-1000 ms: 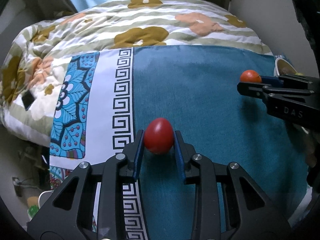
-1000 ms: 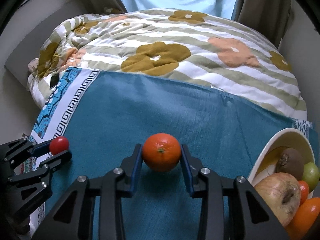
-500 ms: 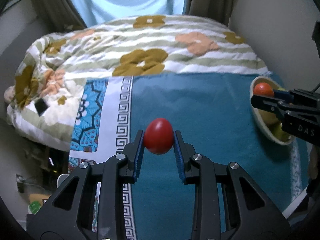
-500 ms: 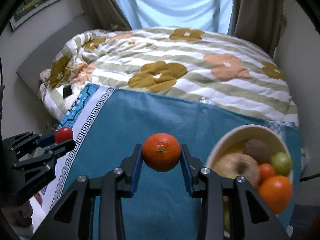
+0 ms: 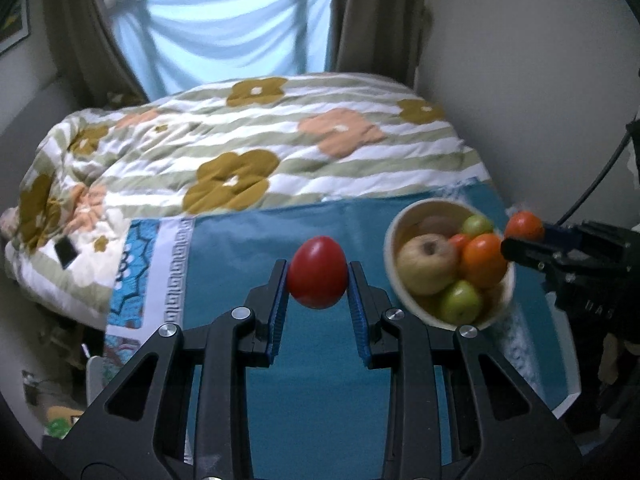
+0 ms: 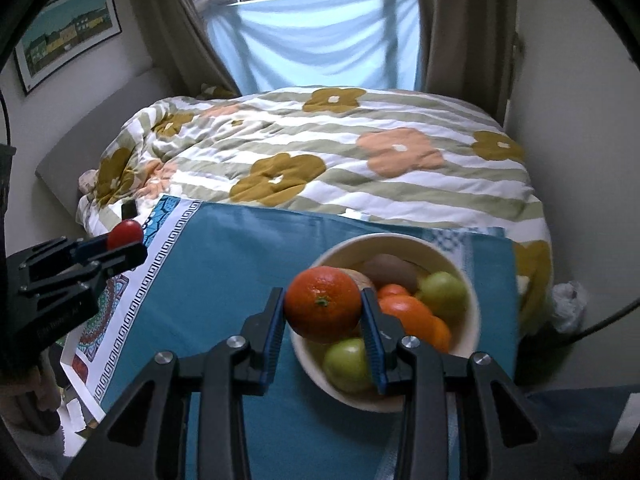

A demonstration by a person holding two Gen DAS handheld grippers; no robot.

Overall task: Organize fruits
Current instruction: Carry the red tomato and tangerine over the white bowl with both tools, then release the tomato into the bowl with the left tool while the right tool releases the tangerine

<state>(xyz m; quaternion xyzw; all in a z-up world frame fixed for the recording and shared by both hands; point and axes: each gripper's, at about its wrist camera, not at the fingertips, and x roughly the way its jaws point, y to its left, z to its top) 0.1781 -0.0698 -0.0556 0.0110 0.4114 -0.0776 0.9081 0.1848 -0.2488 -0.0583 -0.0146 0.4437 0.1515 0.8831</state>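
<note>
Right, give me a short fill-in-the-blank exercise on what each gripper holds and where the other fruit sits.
The left gripper holds a ____ tomato.
The right gripper is shut on an ____.
The remaining fruit lies in a cream ____ on the blue cloth.

Missing words: red; orange; bowl

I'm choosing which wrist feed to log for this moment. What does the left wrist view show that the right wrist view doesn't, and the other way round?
Only the left wrist view shows the yellowish apple in the bowl unobstructed, plus clutter on the floor beside the bed.

Only the right wrist view shows the framed picture on the wall and a white bag beside the bed.

Both show the left gripper shut on the red tomato, the right gripper shut on the tangerine, the bowl, the teal cloth and the floral duvet.
</note>
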